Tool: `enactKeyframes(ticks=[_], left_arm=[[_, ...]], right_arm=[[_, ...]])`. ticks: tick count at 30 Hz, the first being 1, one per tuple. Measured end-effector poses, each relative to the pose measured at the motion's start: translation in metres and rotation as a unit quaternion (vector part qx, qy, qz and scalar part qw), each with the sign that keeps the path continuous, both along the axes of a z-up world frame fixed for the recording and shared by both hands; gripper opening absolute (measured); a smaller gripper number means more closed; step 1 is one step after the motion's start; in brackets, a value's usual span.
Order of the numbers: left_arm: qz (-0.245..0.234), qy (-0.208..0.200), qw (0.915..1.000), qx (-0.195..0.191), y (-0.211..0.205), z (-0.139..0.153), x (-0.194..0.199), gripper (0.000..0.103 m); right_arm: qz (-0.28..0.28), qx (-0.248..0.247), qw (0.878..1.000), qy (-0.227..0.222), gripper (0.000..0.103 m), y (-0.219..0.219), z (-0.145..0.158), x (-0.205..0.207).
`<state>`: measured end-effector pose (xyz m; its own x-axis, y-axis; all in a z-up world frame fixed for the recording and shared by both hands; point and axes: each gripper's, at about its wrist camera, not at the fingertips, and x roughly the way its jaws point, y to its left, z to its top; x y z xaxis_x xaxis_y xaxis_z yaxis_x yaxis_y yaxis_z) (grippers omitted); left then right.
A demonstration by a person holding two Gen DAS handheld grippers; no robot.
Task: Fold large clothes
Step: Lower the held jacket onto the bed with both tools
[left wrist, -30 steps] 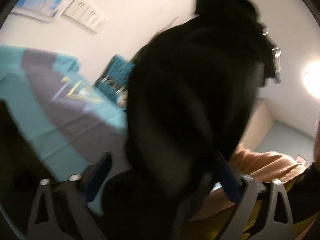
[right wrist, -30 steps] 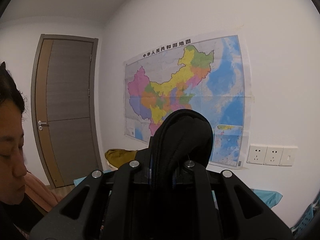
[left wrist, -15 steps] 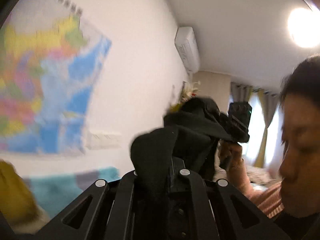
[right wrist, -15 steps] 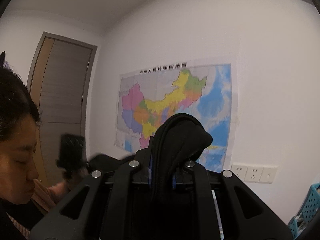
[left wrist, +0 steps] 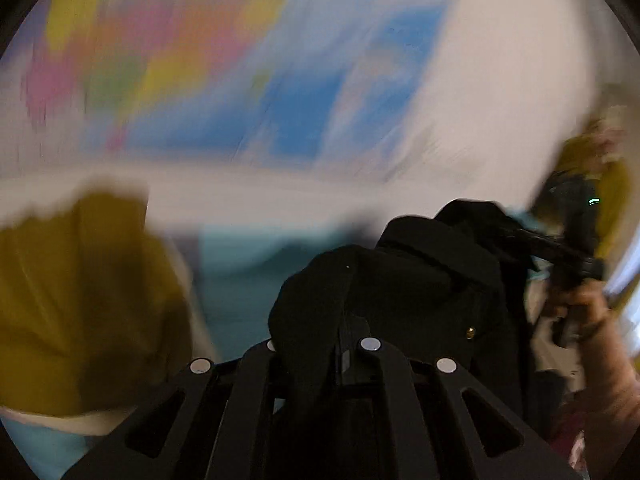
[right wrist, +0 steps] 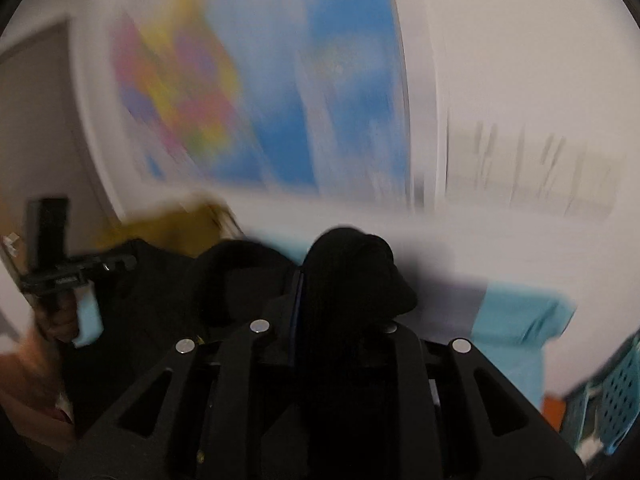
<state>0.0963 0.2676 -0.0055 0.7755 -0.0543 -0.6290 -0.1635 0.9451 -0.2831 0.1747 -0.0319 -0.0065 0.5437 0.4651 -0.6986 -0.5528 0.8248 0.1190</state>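
Note:
A large black garment (left wrist: 416, 280) hangs between both grippers, held up in the air. My left gripper (left wrist: 344, 344) is shut on a bunched edge of it. My right gripper (right wrist: 340, 320) is shut on another bunched edge of the black garment (right wrist: 352, 272). In the left wrist view the right gripper (left wrist: 560, 252) shows at the right with cloth trailing from it. In the right wrist view the left gripper (right wrist: 84, 268) shows at the left. Both views are blurred by motion.
A mustard-yellow garment (left wrist: 80, 300) lies at the left on the teal bed cover (left wrist: 248, 280). A colourful wall map (right wrist: 248, 92) and wall sockets (right wrist: 528, 168) are ahead. A teal basket (right wrist: 612, 392) stands at the right.
Both grippers have swung downward with the black garment; the views dropped from the upper wall toward the bed, and the yellow garment came into view.

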Motion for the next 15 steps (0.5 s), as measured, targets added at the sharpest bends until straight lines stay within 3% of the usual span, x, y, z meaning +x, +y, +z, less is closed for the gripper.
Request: enactKeyframes(ticks=[3, 5, 7, 9, 10, 12, 14, 15], left_arm=[[0.015, 0.079, 0.9966, 0.014, 0.005, -0.059, 0.038, 0.005], [0.004, 0.099, 0.9951, 0.003, 0.01, -0.077, 0.052, 0.005], [-0.002, 0.095, 0.9954, 0.007, 0.017, -0.074, 0.055, 0.011], [-0.024, 0.087, 0.9957, 0.024, 0.019, -0.058, 0.054, 0.027], [-0.035, 0.082, 0.9957, 0.026, 0.019, -0.052, 0.051, 0.043], [-0.065, 0.055, 0.996, 0.027, 0.018, -0.034, 0.054, 0.053], [-0.073, 0.027, 0.9962, 0.039, 0.014, -0.018, 0.058, 0.078], [-0.077, 0.007, 0.9962, 0.039, 0.013, -0.011, 0.06, 0.081]], right_arm=[[-0.02, -0.041, 0.997, 0.068, 0.024, 0.006, -0.072, 0.029], [-0.033, -0.022, 0.995, 0.093, 0.032, -0.003, -0.085, 0.04], [-0.036, 0.011, 0.994, 0.098, 0.052, -0.021, -0.081, 0.041], [-0.04, 0.03, 0.994, 0.095, 0.058, -0.035, -0.072, 0.039], [-0.042, 0.043, 0.994, 0.095, 0.063, -0.042, -0.066, 0.039], [-0.054, 0.071, 0.991, 0.102, 0.072, -0.056, -0.059, 0.043], [-0.064, 0.081, 0.988, 0.112, 0.072, -0.055, -0.055, 0.056], [-0.067, 0.078, 0.987, 0.121, 0.072, -0.05, -0.058, 0.064]])
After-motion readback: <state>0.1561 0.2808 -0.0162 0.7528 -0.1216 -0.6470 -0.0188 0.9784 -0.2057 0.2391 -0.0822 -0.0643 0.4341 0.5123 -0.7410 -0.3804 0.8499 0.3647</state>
